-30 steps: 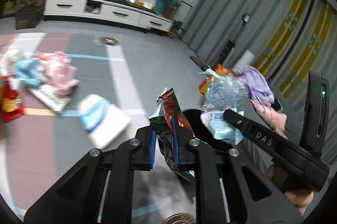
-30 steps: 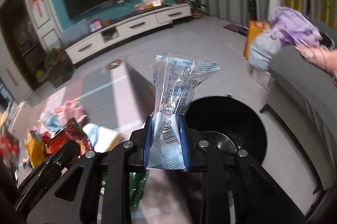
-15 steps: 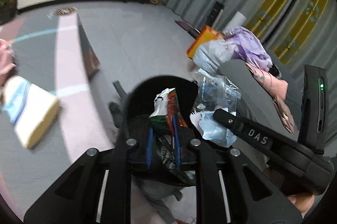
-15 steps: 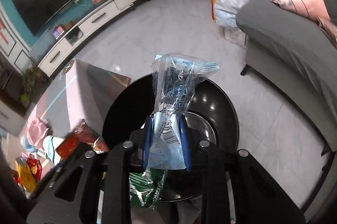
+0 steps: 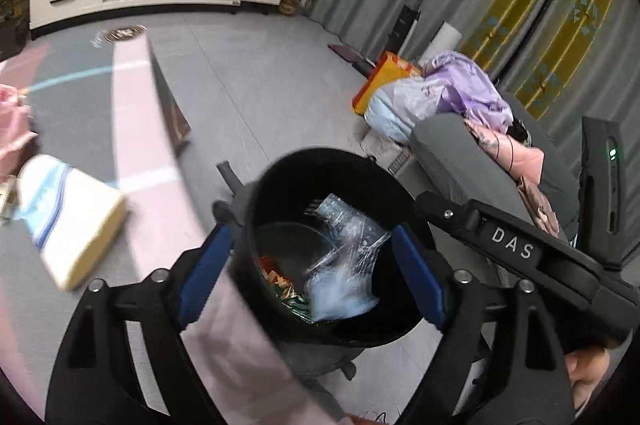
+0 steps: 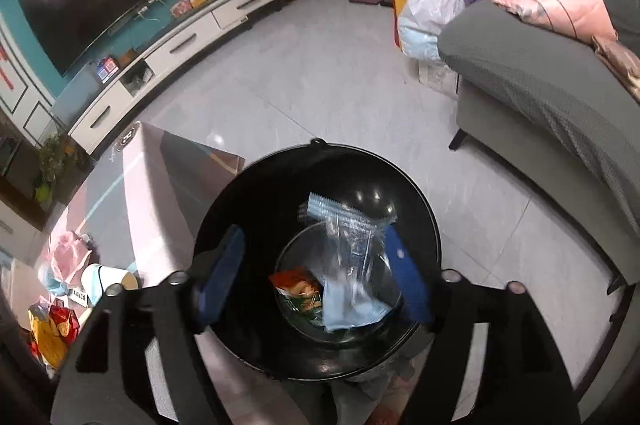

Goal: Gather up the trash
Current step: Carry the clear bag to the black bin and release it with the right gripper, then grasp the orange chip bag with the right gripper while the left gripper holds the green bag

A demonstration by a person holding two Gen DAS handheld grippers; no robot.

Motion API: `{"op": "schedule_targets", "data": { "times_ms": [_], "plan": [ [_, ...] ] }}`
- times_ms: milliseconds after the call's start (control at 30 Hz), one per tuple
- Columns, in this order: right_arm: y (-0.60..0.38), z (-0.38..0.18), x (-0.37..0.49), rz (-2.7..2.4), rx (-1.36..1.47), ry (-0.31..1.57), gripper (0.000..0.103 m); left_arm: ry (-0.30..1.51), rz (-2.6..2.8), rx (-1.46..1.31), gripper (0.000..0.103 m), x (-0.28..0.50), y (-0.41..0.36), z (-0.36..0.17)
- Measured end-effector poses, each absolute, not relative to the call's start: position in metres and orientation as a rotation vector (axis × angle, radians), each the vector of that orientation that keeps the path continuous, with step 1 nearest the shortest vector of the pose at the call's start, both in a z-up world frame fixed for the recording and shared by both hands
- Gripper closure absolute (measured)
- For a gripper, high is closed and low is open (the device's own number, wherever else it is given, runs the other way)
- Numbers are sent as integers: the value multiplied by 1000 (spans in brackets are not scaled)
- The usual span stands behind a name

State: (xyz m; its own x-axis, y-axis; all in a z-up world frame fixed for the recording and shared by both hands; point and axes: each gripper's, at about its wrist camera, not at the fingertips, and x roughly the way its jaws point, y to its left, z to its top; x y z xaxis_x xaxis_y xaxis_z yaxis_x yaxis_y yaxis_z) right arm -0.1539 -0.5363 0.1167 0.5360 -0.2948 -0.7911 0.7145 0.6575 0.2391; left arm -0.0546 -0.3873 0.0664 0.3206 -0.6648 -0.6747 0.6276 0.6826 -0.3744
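Left wrist view had the left gripper [image 5: 312,271] opening over the black bin [image 5: 280,177], nothing between its blue pads — right gripper [image 6: 312,277] likewise opening, empty — clear wrapper [image 6: 352,265] and orange snack bag [image 6: 298,291] lay inside, bag at 9 o'clock of wrapper.

My two claws hang over the round mouth of the black trash bin [image 6: 224,209], my left gripper [image 5: 310,265] and right gripper [image 6: 314,275] both with jaws opening and nothing between the pads, so the way straight down is clear to the clear plastic wrapper [image 6: 352,265] and snack packet [image 6: 298,291] lying at the bottom. To the left the low table [image 5: 132,113] crowds the bin's side. The grey sofa [image 6: 540,97] walls off the right, with bare floor [image 6: 328,73] open beyond the bin.
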Motion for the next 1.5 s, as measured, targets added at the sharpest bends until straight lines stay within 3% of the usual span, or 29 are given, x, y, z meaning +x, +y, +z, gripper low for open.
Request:
{"op": "schedule_targets", "data": {
  "times_ms": [33, 333, 667, 933, 1500],
  "plan": [
    [-533, 119, -153, -641, 583, 790, 21, 899, -835, -47, 9, -53, -377, 71],
    [-482, 143, -122, -544, 451, 767, 6, 808, -604, -83, 3, -30, -253, 106],
    [-390, 160, -72, -267, 383, 731, 6, 759, -210, -260, 3, -1, -51, 120],
    [-306, 142, -31, -83, 311, 812, 6, 733, 47, -302, 3, 13, 78, 96],
    [-123, 127, 83, 251, 235, 980, 6, 936, -61, -475, 3, 36, 89, 27]
  ]
}}
